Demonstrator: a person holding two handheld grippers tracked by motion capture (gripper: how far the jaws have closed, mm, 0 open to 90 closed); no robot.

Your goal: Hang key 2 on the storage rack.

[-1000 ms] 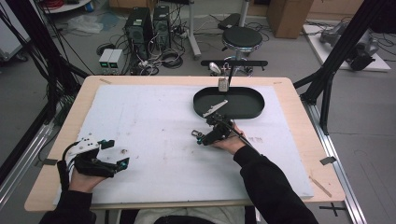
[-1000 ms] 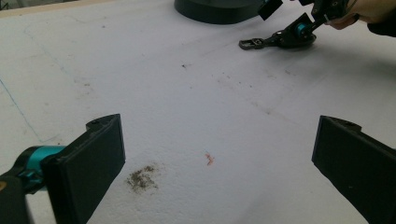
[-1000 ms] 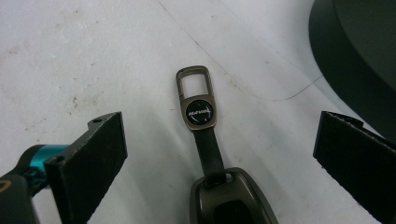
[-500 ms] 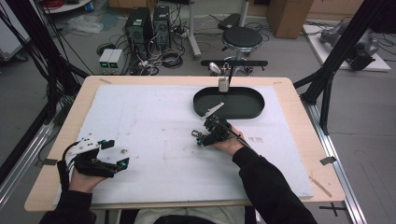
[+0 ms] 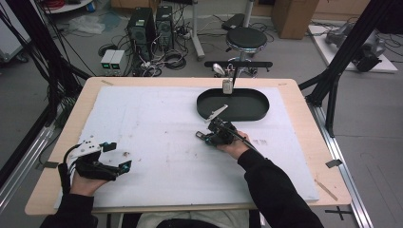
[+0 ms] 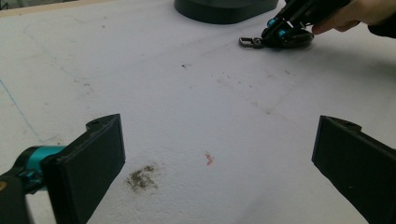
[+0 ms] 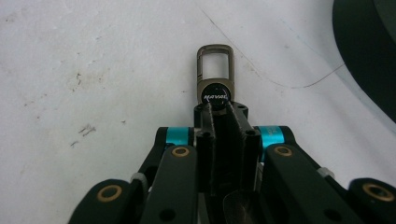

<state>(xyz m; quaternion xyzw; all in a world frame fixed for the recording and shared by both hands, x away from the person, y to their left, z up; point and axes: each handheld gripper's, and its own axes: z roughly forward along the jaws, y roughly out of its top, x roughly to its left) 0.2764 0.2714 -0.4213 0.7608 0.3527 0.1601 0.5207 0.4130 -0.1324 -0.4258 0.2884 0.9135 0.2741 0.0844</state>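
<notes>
Drawn back slightly from the black oval tray (image 5: 233,105) toward the tabletop's near edge, the right tool (image 7: 219,108) stays clenched on the bronze metal key clip (image 7: 214,74), its long axis continuing the jaws' line, while the released left tool (image 6: 215,154) rests well apart.

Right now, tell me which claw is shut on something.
The right claw, near the black tray: shut on a metal key clip. The left claw gapes open over bare mat.

Black claws (image 7: 219,109), teal joints, dark sleeves (image 5: 273,185)
</notes>
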